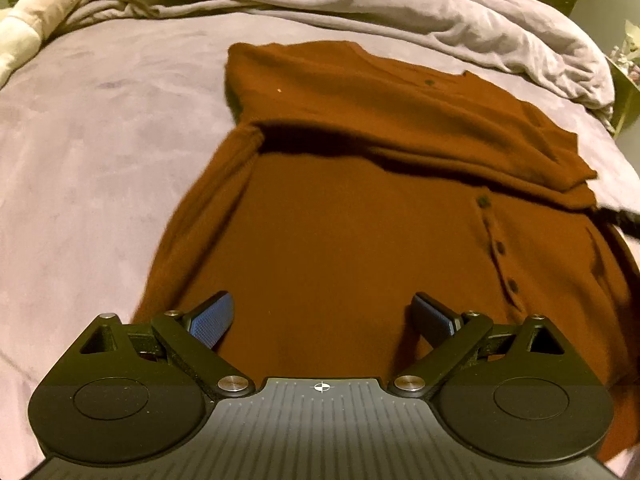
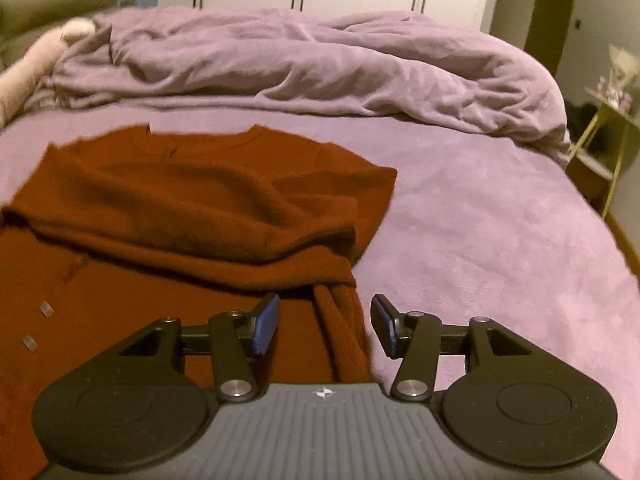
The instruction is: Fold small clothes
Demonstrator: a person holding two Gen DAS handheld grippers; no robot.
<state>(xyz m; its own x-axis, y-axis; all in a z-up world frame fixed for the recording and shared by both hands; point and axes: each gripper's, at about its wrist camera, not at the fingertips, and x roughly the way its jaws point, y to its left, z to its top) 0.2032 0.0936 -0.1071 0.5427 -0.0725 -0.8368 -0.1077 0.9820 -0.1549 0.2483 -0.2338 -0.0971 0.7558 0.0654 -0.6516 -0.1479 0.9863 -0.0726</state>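
Note:
A rust-brown buttoned knit top [image 1: 340, 216] lies on the purple bed, its far part folded over into a thick band across the middle. My left gripper [image 1: 322, 318] is open and empty, low over the near left part of the top. In the right wrist view the same top [image 2: 180, 208] fills the left half. My right gripper [image 2: 325, 326] is open, its jaws on either side of the ribbed right edge [image 2: 344, 320] of the top, not closed on it. A dark tip of the right gripper [image 1: 624, 220] shows at the right edge of the left wrist view.
A rumpled purple duvet [image 2: 304, 68] is heaped along the far side of the bed. Flat purple sheet [image 2: 500, 240] lies right of the top and left of it [image 1: 88, 152]. A pale pillow [image 1: 20, 32] is far left. A small side table [image 2: 600, 144] stands beyond the bed's right edge.

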